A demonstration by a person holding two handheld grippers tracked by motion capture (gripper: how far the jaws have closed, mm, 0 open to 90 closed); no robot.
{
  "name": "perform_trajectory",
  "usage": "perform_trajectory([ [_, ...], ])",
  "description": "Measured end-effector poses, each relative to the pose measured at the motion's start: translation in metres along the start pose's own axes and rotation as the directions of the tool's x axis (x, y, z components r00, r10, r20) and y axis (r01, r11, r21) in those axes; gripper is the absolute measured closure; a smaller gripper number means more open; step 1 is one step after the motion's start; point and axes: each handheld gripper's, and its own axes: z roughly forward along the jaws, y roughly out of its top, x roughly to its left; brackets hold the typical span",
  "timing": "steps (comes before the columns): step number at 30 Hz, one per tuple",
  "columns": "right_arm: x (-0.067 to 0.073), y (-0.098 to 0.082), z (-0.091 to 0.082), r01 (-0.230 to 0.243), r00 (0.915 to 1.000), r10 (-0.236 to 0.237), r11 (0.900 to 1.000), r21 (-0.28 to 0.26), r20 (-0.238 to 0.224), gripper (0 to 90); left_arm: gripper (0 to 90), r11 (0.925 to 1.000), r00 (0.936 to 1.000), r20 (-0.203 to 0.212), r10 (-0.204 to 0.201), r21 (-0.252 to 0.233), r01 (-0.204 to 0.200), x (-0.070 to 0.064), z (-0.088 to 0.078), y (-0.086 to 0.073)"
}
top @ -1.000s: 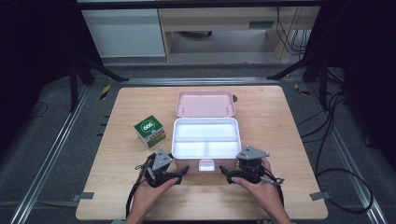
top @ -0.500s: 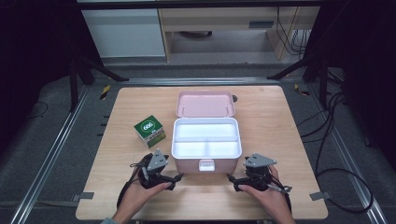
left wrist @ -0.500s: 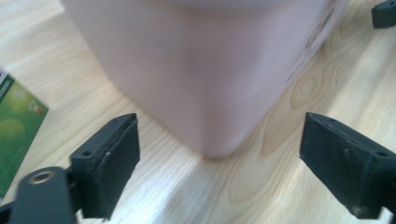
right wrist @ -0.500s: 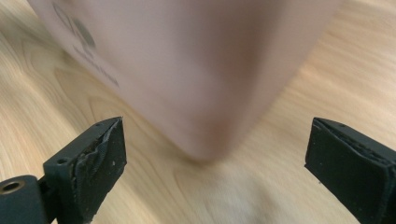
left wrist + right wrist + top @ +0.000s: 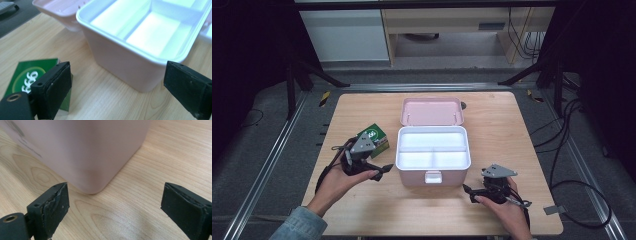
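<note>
Pink box (image 5: 433, 165), one, three white compartments, beside one green carton (image 5: 374, 137); both claws (image 5: 384, 169) (image 5: 468, 192) spread, empty.

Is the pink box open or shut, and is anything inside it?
Open and empty: the pink box has its lid folded back flat, and the white tray's compartments are bare.

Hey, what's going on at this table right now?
A person holds a gripper in each hand at a wooden table. A pink box stands open, its white tray empty. The left gripper, whose jaws have just been opening, holds nothing, between the box and a small green carton. The right gripper is open near the box's front right corner.
</note>
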Motion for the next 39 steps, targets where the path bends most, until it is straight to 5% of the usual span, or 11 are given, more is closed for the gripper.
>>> perform_trajectory([
  [12, -0.002, -0.002, 0.003, -0.018, 0.9997, 0.018, 1.000, 0.007, 0.013, 15.4, 8.2, 0.9993, 0.9981, 0.050, 0.037, 0.010, -0.037, 0.015, 0.007, 0.057],
  [15, -0.001, 0.000, 0.002, -0.006, 1.0000, 0.006, 1.000, 0.005, -0.004, 20.2, 9.5, 0.9971, 0.9952, 0.067, 0.071, 0.023, -0.073, 0.017, 0.015, 0.075],
  [28, 0.010, 0.003, 0.001, 0.061, 0.9976, -0.061, 0.998, 0.007, -0.034, 31.3, 27.0, 0.9871, 0.9849, 0.120, 0.125, 0.086, -0.135, 0.010, 0.043, 0.108],
  [31, 0.009, 0.002, 0.000, 0.054, 0.9980, -0.054, 0.998, 0.008, -0.033, 34.6, 32.5, 0.9772, 0.9751, 0.157, 0.156, 0.119, -0.176, 0.004, 0.054, 0.111],
  [33, 0.007, 0.001, -0.001, 0.054, 0.9981, -0.053, 0.999, 0.010, -0.032, 35.9, 40.4, 0.9633, 0.9648, 0.173, 0.198, 0.148, -0.224, -0.001, 0.060, 0.112],
  [34, 0.007, 0.001, -0.001, 0.054, 0.9981, -0.053, 0.999, 0.010, -0.032, 35.9, 42.6, 0.9633, 0.9648, 0.173, 0.198, 0.148, -0.224, -0.001, 0.060, 0.112],
  [36, 0.005, 0.002, -0.002, 0.054, 0.9980, -0.054, 0.999, 0.003, -0.034, 37.3, 46.6, 0.9498, 0.9533, 0.201, 0.225, 0.173, -0.261, -0.005, 0.066, 0.113],
  [37, 0.005, 0.002, -0.002, 0.056, 0.9979, -0.056, 0.998, 0.000, -0.032, 37.5, 48.9, 0.9350, 0.9415, 0.227, 0.249, 0.197, -0.295, -0.008, 0.071, 0.113],
  [39, 0.003, 0.001, -0.003, 0.054, 0.9980, -0.054, 0.999, -0.001, -0.034, 38.2, 54.1, 0.9268, 0.9351, 0.242, 0.259, 0.211, -0.311, -0.010, 0.076, 0.112],
])
